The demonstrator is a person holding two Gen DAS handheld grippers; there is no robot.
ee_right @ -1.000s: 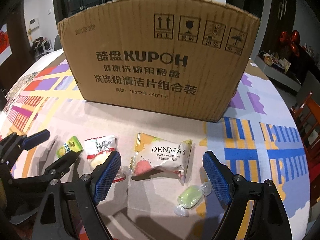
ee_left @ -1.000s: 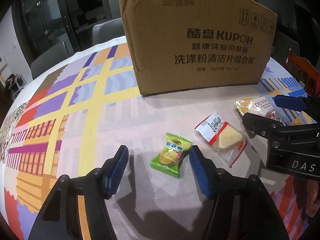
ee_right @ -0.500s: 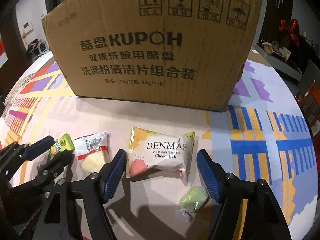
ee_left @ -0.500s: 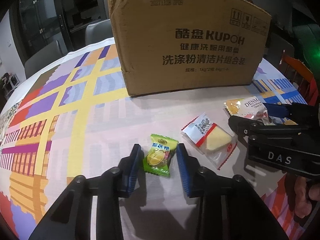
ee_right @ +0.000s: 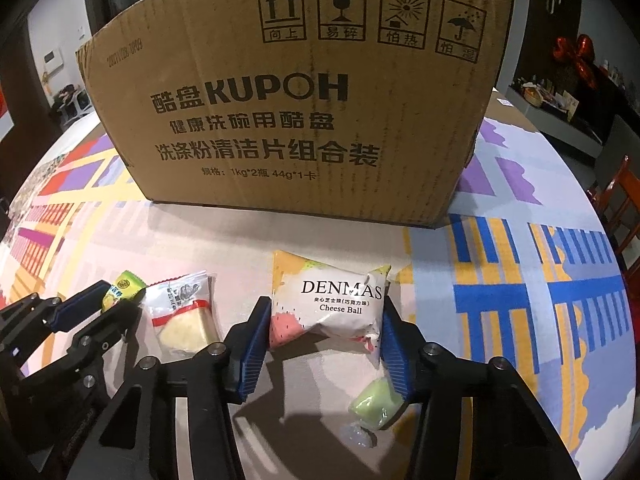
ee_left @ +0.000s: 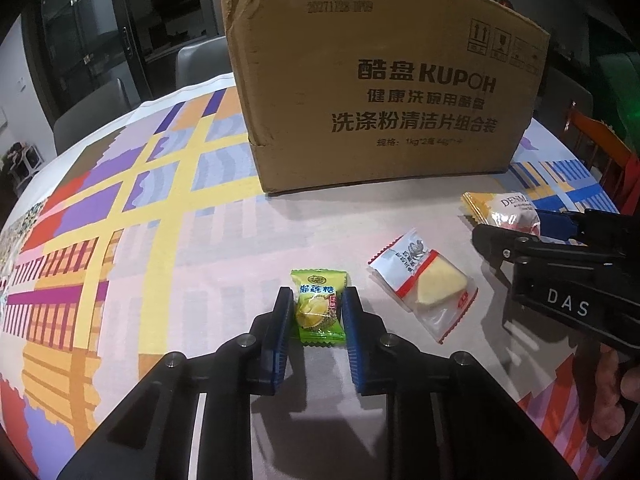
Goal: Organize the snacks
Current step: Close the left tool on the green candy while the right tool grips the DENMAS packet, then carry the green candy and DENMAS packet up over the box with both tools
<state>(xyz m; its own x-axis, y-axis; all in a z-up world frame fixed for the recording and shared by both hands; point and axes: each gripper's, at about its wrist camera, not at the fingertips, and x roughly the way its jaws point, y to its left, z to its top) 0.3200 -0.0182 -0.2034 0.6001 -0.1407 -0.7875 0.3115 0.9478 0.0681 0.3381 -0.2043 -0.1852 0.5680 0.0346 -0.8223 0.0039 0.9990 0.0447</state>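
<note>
Lying crosswise between fingers (ee_right: 256, 344), Denmas packet (ee_right: 332, 308).

The patterned tablecloth (ee_left: 168, 200) carries a cardboard box (ee_left: 380, 92) and 4 wrapped snacks (ee_right: 182, 316).

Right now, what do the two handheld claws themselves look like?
Both match. The left claw and right claw have black angular frames with round silver screws, and each finger ends in a blue ribbed pad. White letters "DAS" mark the right claw's side. No cables or sleeves show.
</note>
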